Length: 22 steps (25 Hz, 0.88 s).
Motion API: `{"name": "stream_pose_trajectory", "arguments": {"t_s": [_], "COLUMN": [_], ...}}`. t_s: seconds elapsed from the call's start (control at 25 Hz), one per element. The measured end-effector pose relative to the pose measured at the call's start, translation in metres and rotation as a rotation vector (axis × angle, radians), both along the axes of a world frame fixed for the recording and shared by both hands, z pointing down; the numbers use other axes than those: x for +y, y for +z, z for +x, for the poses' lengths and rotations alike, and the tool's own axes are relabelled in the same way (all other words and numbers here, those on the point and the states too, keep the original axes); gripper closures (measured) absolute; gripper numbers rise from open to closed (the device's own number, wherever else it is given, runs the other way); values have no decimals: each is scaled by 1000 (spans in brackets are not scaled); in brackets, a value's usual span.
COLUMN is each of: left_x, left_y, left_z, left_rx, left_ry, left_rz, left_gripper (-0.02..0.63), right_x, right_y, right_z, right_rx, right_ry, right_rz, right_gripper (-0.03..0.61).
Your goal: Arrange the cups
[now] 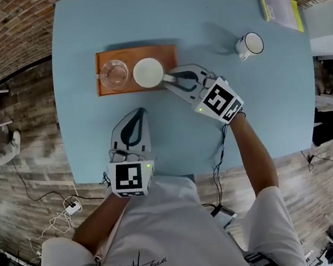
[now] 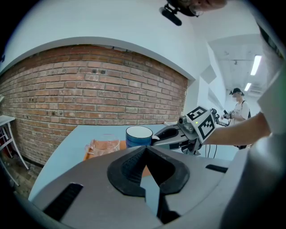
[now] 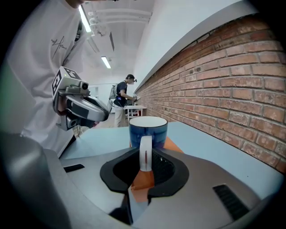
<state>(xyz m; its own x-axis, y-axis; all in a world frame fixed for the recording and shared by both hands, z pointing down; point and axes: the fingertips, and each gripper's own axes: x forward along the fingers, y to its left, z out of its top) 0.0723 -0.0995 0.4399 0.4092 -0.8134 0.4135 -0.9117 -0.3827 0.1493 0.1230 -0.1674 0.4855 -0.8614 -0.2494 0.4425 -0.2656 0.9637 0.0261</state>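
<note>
the step in hand looks like taking hold of the blue mug (image 1: 148,72) by its handle (image 3: 145,154). the right gripper (image 1: 171,80) has its fingers clenched on that handle. in the right gripper view the white loop stands upright between the two pads, which seem to meet it on both sides. the mug's body sits just beyond the fingertips, upright on the wooden tray (image 1: 167,52).

the left gripper (image 1: 140,111) is clenched on nothing, its pads pressed together. it rests on the table (image 1: 197,7), with the tray well ahead of its fingers.

the glass cup (image 1: 113,74) stands on the tray just past the blue mug, on the side away from the right fingers. the two are very close, and i cannot tell whether they touch. a white mug (image 1: 250,44) stands alone on the table, off the tray and well apart from the right fingers, out to their outer side.

my judgement is that the next move calls for a firm pinch on the handle before any lift or slide. held by so thin a loop, the mug may swing or tip. any travel should keep it upright and clear of the glass cup beside it. the white mug looks like the one not yet arranged, and the tray has bare wood at the end nearest it.
</note>
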Motion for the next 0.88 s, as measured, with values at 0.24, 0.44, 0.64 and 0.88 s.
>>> {"name": "stream_pose_trajectory", "arguments": {"t_s": [0.24,0.44,0.64,0.88], "left_x": [-1,0,1,3], "left_y": [-1,1,2,2], "left_z": [-4,-1,0,0], "left_rx": [3,10,17,32], "left_ry": [-8,1,4,10], "left_rz": [-1,-1,-6,-2], "left_gripper": [607,607,607,607], "right_x": [1,1,0,2], "right_y": [-3,-2,-4,-6], "right_z": [1,6,13,17], "right_rx": [-15,-37,-52,-65], "right_ry": [53,106,169,242], "right_rz": [0,-23,-32,-24], "right_gripper": [515,515,515,515]}}
